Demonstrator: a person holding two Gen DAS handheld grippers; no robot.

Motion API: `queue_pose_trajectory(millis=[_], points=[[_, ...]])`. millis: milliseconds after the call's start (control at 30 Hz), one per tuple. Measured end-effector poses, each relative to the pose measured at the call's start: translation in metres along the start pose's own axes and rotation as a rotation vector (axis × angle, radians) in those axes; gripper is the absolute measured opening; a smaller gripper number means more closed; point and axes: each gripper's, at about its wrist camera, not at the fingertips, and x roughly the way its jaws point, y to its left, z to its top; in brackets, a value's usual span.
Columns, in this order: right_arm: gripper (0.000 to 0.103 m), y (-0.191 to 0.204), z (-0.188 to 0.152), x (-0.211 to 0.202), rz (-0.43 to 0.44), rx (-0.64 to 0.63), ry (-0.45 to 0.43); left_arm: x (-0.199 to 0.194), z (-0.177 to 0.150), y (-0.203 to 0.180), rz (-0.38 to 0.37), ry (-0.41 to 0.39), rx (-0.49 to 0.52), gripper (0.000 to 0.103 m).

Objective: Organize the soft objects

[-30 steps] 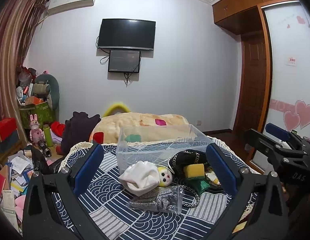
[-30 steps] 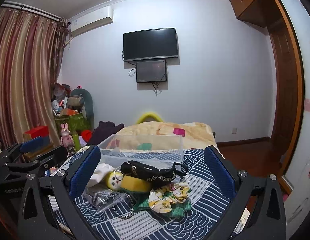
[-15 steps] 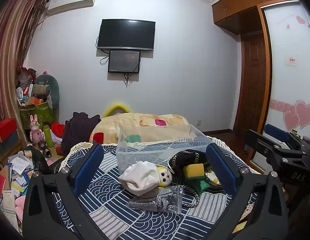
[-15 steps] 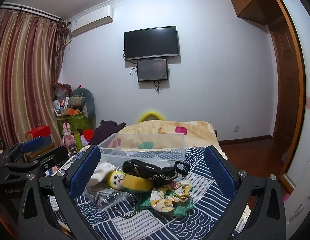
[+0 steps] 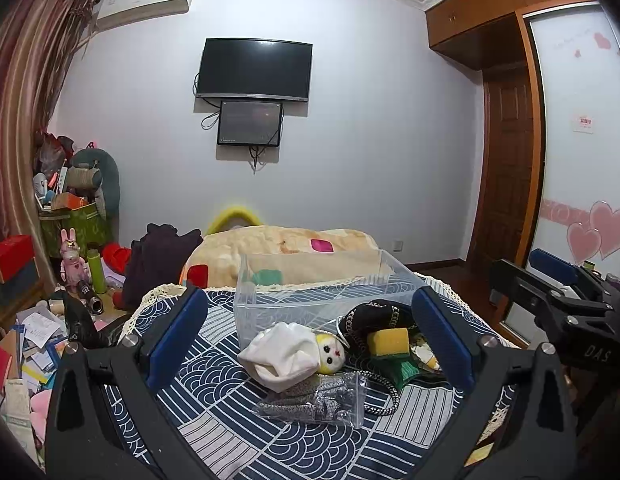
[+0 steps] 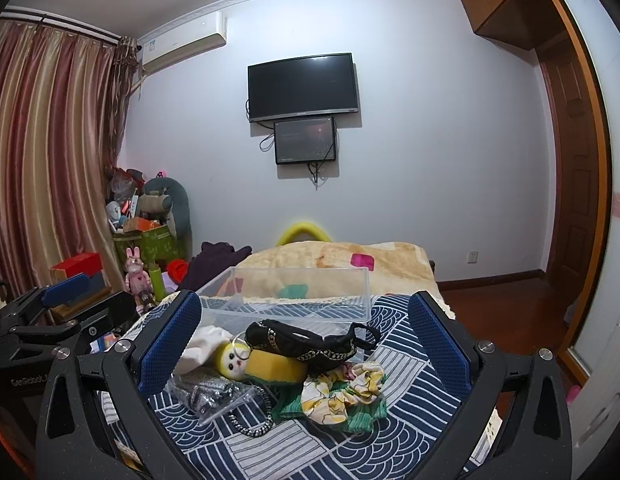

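My left tool [image 5: 310,334]: jaws spread wide, blue pads facing each other, nothing between them, held level and aimed forward. My right tool [image 6: 304,334]: same pose, jaws wide apart, gripping nothing. Each tool shows at the edge of the other's view, side by side, well apart.

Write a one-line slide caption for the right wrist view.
Open right gripper faces soft items piled before an empty clear bin on the patterned bed.
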Motion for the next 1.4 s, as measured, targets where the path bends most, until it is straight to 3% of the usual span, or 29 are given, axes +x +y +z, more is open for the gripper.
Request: queue_pose_trajectory(millis=[733, 833, 900, 967, 1167, 1400], points=[[0.103, -0.003, -0.004, 0.009, -0.007, 0.004, 0.031, 0.002, -0.001, 0.002, -0.022, 0.002, -0.012, 0.103], [0.103, -0.006, -0.009, 0.017, 0.002, 0.011, 0.061, 0.013, -0.004, 0.005, -0.011, 0.038, -0.009, 0.102], [0.103, -0.008, -0.011, 0.023, -0.009, 0.009, 0.083, 0.022, -0.008, 0.009, -0.007, 0.065, -0.018, 0.084], [0.103, -0.010, -0.015, 0.030, -0.023, 0.008, 0.107, 0.031, -0.011, 0.013, -0.027, 0.109, -0.029, 0.081], [0.086, -0.024, -0.026, 0.055, 0.029, 0.070, 0.219, 0.064, -0.024, 0.028, -0.034, 0.205, -0.079, 0.079], [0.080, -0.026, -0.033, 0.080, 0.060, 0.098, 0.298, 0.099, -0.034, 0.033, -0.035, 0.287, -0.101, 0.079]])
